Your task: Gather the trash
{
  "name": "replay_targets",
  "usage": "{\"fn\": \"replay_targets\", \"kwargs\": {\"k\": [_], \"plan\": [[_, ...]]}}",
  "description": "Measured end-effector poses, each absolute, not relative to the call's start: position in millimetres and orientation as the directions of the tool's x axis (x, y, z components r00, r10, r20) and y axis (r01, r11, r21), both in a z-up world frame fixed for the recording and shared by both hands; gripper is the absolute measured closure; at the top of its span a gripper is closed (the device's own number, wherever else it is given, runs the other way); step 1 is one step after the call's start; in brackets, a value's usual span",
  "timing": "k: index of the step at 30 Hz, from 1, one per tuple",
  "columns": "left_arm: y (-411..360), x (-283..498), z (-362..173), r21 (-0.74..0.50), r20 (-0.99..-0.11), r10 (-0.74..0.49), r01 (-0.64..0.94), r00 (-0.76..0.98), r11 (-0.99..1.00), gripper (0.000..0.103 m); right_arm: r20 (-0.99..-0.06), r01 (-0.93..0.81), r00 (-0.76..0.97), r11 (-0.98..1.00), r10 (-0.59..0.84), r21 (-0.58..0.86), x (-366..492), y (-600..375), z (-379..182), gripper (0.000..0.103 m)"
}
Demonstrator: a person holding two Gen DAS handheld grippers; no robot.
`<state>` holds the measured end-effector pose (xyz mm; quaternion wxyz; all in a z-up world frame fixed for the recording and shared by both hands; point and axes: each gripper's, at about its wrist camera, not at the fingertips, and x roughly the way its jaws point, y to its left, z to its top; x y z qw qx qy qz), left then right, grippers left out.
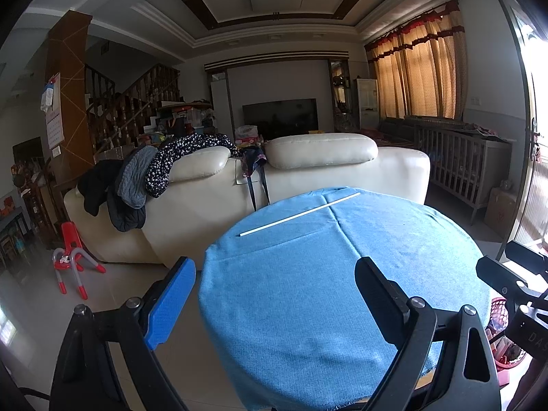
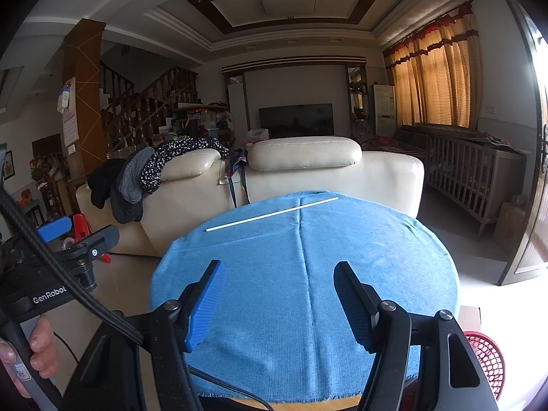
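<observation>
On the round surface point(image 2: 394, 257), draped with a blue cloth point(image 1: 308, 291), a single thin white stick point(image 2: 272, 214) lies toward the far edge, running diagonally from lower left to upper right and crossing the cloth's centre crease. Both claws sit at the near edge, well apart from the stick. The left claw point(image 1: 274, 308) stands wide, with only cloth visible between its blue-padded fingers point(image 1: 169, 303); nothing is gripped. The right claw point(image 2: 279, 304) stands at a narrower gap, also empty, its pads clear of the cloth. A hand point(image 2: 37, 352) grips the left claw's handle at the lower left of the right wrist view. A red mesh basket point(image 2: 486, 359) sits low to the right of the surface. Beyond the surface, a cream sofa point(image 1: 325, 167) carries draped clothing point(image 1: 150, 174) on its left headrest.
</observation>
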<state>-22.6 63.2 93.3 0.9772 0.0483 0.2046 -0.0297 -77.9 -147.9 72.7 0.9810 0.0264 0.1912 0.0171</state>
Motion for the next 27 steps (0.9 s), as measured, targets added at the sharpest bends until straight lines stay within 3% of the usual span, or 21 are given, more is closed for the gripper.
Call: {"fn": "replay_targets", "kwargs": {"k": [27], "plan": [[64.5,-23.6,89.3,0.076,-0.408,-0.04,0.077,0.912,0.994,0.009,-0.38,-0.018,0.924,0.999,0.035,0.046,-74.5,-148.1,71.3,0.033]]}}
